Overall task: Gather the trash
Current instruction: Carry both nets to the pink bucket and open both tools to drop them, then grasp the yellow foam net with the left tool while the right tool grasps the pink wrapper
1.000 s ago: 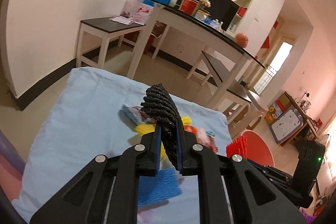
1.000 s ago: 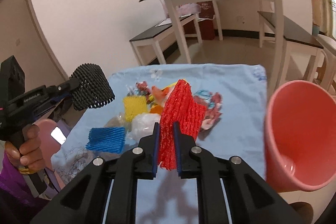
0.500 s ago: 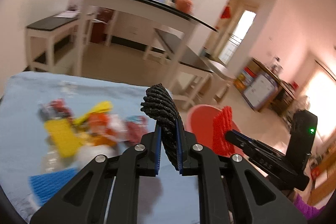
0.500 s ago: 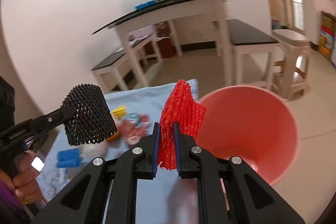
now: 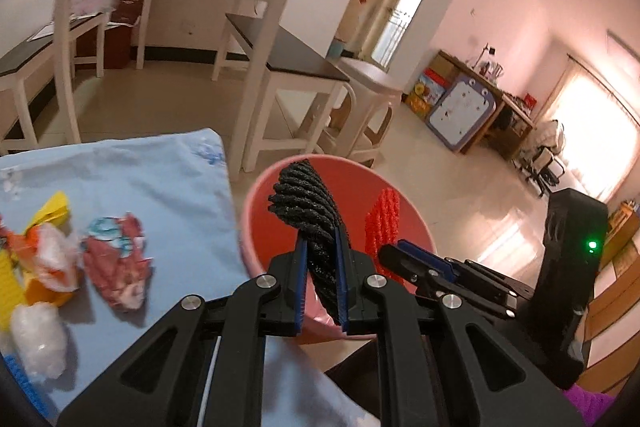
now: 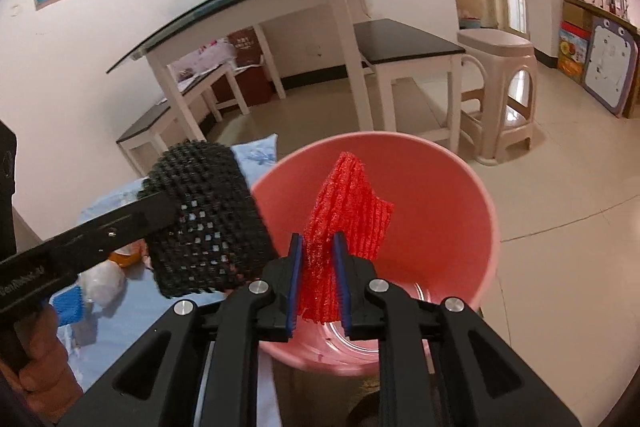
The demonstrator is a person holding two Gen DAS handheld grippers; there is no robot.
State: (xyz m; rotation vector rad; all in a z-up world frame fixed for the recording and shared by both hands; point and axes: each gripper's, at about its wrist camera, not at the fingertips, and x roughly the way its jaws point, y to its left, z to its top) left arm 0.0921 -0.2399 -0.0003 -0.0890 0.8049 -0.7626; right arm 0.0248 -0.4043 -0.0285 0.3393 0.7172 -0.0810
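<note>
Both claws have swung away from the litter on the blue cloth and are now hanging over the mouth of the pink bucket (image 6: pixel 486 211), which a second ago sat off to the right of them. The left claw (image 5: pixel 321 279) is pinching a black foam net (image 5: pixel 308 211) between its blue pads, with the net standing up ahead of the fingertips over the near left part of the bucket's opening. The right claw (image 6: pixel 316 273) is clamping a red foam net (image 6: pixel 344 211) in the same way, and that net is sitting squarely above the bucket's clear bottom. Seen from the right wrist, the black net is hanging just left of the red one and partly over the rim, so the left claw is looking less well centred than the right. To do this drop well, the left claw should be easing a little further right and forward before it lets go, since a light net released at the rim could catch there or tumble back onto the cloth. Opening each claw fully and tipping it down should be helping the springy foam fall free instead of clinging to a pad. More wrappers (image 5: pixel 116 263) are lying on the cloth to the left of the left claw, so plenty of collecting is remaining.
</note>
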